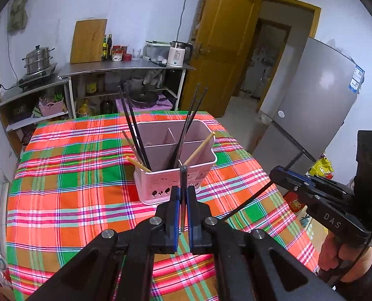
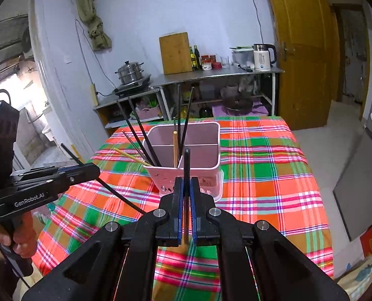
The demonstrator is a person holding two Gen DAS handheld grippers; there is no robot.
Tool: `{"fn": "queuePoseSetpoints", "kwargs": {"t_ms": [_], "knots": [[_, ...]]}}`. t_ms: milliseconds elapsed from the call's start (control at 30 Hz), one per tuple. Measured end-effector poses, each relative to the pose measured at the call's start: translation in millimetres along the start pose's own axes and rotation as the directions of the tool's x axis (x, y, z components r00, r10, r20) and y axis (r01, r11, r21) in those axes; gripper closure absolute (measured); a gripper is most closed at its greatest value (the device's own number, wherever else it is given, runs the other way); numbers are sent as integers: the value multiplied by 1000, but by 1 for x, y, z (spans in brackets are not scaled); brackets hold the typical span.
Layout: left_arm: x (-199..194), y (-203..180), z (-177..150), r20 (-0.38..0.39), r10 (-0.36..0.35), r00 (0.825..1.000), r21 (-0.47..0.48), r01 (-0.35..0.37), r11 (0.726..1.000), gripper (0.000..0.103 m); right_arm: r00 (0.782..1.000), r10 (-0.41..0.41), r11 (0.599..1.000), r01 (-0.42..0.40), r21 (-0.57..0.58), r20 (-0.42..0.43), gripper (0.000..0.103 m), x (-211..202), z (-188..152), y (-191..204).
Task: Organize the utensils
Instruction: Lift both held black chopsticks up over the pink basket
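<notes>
Left wrist view: the left gripper [image 1: 183,195] has its fingers [image 1: 174,213] pressed together on a dark chopstick [image 1: 183,175], which stands nearly upright between the blue pads, its top rising just in front of the holder. The pink holder [image 1: 175,178] sits on the plaid cloth of the surface [image 1: 73,200], toward the far edge and about midway between the side edges. It is split into compartments. Two black chopsticks [image 1: 135,130] lean left out of the near-left compartment, two more [image 1: 189,125] lean right from the middle, and two wooden chopsticks [image 1: 199,148] tilt outward to either side. At the right edge of the surface the right gripper [image 1: 286,173] is clamped on a second black chopstick [image 1: 248,200], which slants down toward the cloth.

Right wrist view: the right gripper [image 2: 186,193] grips its black chopstick [image 2: 186,165] upright between closed fingers [image 2: 177,208], just short of the holder [image 2: 186,165]. The holder stands beyond it on the surface [image 2: 261,175]. Near the left edge of the surface the left gripper [image 2: 90,170] holds its chopstick [image 2: 120,195] slanted, lower end pointing toward the cloth.
</notes>
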State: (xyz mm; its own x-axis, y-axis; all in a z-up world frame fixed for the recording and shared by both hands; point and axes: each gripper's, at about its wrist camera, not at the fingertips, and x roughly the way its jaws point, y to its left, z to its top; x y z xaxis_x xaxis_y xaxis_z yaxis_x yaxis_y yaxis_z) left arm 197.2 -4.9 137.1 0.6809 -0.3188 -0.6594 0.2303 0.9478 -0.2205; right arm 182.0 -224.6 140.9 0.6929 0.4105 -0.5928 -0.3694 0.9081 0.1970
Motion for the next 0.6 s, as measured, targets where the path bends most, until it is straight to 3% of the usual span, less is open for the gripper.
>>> {"fn": "queuePoseSetpoints", "kwargs": {"t_ms": [600], "knots": [[-21, 7, 12, 23, -13, 1000, -1, 13, 1000, 99, 998, 23, 999, -21, -33, 58, 99, -11, 14, 11]]}}
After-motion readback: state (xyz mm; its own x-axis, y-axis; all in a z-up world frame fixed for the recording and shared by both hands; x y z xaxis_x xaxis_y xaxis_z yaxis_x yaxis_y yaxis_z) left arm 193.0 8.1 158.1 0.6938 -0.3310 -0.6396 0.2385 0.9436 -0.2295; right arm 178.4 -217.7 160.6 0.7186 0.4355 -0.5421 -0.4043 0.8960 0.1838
